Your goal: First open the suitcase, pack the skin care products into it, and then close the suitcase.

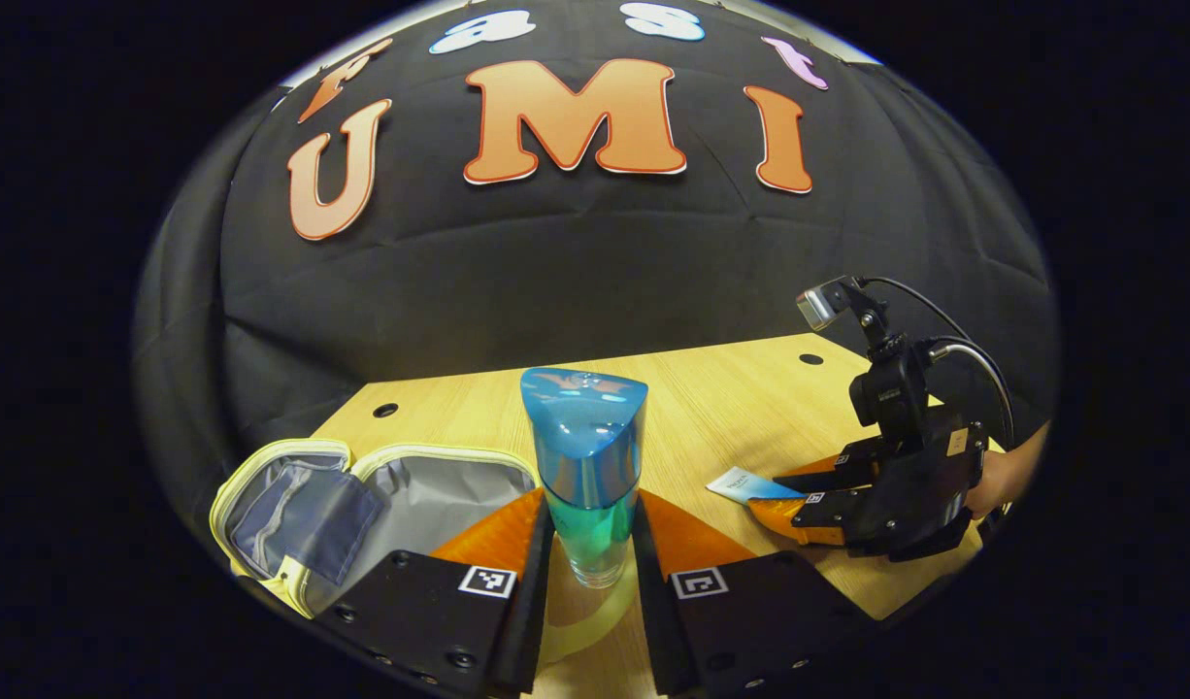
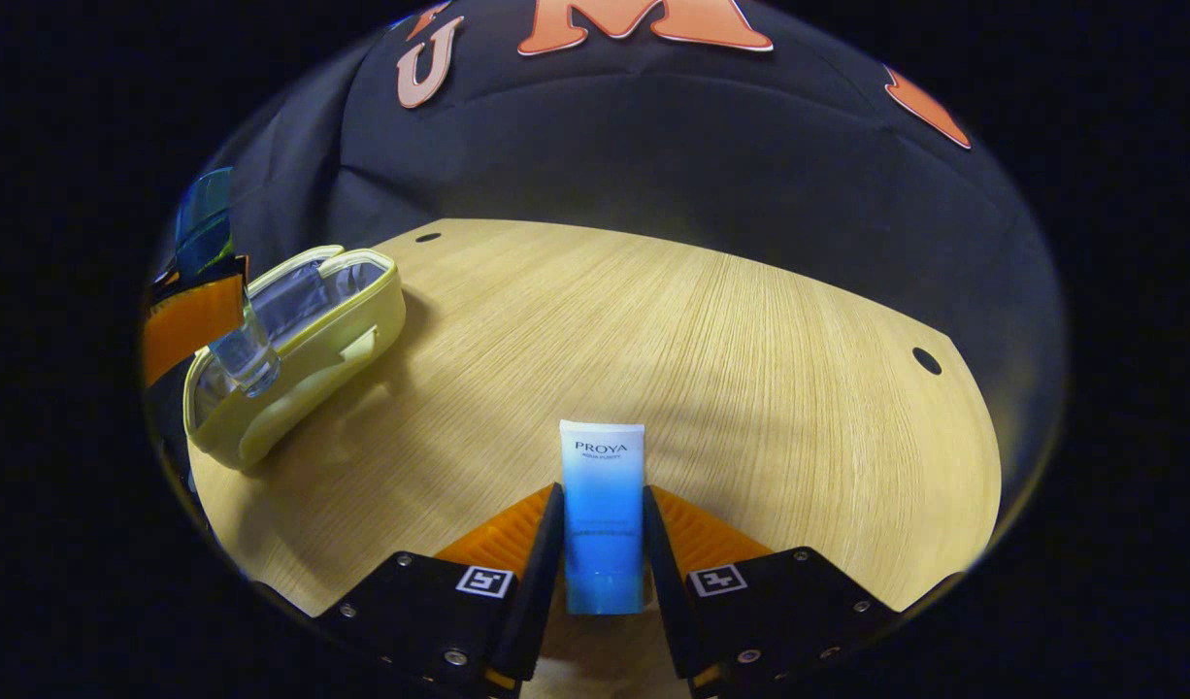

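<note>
In the left gripper view my left gripper [image 1: 592,549] is shut on a blue bottle [image 1: 585,466] with a clear base, held upright above the wooden table [image 1: 711,408]. The pale yellow suitcase [image 1: 381,505] lies open to its left, grey lining showing. In the right gripper view my right gripper [image 2: 603,553] is shut on a blue and white tube [image 2: 603,515], which points forward low over the table [image 2: 653,340]. The open suitcase [image 2: 304,340] lies at the far left there, with the left gripper [image 2: 192,311] holding the bottle [image 2: 246,354] above it. The right gripper [image 1: 809,500] with the tube [image 1: 745,483] also appears at the right of the left gripper view.
A hand [image 1: 1008,476] holds the right gripper at the table's right edge. Small round holes [image 2: 926,360] mark the tabletop near its edges. The black cloth wall stands behind the table.
</note>
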{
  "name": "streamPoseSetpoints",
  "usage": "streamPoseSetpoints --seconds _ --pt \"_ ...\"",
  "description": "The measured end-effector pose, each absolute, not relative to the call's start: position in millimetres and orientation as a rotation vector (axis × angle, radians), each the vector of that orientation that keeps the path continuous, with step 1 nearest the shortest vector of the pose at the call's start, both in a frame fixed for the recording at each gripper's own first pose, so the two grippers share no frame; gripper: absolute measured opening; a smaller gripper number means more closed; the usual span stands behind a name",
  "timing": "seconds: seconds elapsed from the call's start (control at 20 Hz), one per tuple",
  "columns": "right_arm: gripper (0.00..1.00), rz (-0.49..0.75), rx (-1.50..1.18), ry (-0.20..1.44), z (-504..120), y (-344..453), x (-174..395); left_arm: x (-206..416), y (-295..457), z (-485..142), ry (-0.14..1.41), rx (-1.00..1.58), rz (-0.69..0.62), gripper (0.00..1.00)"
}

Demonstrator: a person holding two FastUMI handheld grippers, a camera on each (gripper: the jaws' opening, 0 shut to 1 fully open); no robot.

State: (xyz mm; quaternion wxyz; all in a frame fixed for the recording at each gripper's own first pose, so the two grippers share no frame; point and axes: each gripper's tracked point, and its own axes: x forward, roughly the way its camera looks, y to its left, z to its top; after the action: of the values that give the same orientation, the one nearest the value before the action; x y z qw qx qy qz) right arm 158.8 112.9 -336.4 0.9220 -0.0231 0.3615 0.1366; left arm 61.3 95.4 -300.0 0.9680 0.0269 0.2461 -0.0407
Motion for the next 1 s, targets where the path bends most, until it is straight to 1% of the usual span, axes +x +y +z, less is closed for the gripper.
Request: streamPoseSetpoints --seconds 0.1,0.15,0.2,0.25,0.3,0.45,0.6,1.0 --pt "0.48 0.285 -0.045 0.759 -337 115 156 62 94 -301 0.5 0.056 -0.088 0.45" --pt "0.43 0.285 -0.043 0.767 -336 115 154 62 94 -300 0.502 0.055 -0.089 0.43" --pt "0.41 0.3 -0.038 0.773 -336 117 151 62 96 -300 0.502 0.057 -0.087 0.43" --pt "0.4 0.294 -0.04 0.776 -335 116 149 63 98 -299 0.502 0.058 -0.084 0.43" --pt "0.36 0.313 -0.038 0.787 -335 119 145 63 99 -299 0.5 0.057 -0.083 0.43" --pt "0.36 0.304 -0.069 0.779 -331 117 140 61 105 -296 0.501 0.055 -0.073 0.43" --pt "0.36 0.3 -0.01 0.76 -316 118 138 60 112 -290 0.494 0.046 -0.059 0.43" --pt "0.35 0.266 0.085 0.618 -228 101 134 60 110 -250 0.45 0.022 -0.056 0.43"
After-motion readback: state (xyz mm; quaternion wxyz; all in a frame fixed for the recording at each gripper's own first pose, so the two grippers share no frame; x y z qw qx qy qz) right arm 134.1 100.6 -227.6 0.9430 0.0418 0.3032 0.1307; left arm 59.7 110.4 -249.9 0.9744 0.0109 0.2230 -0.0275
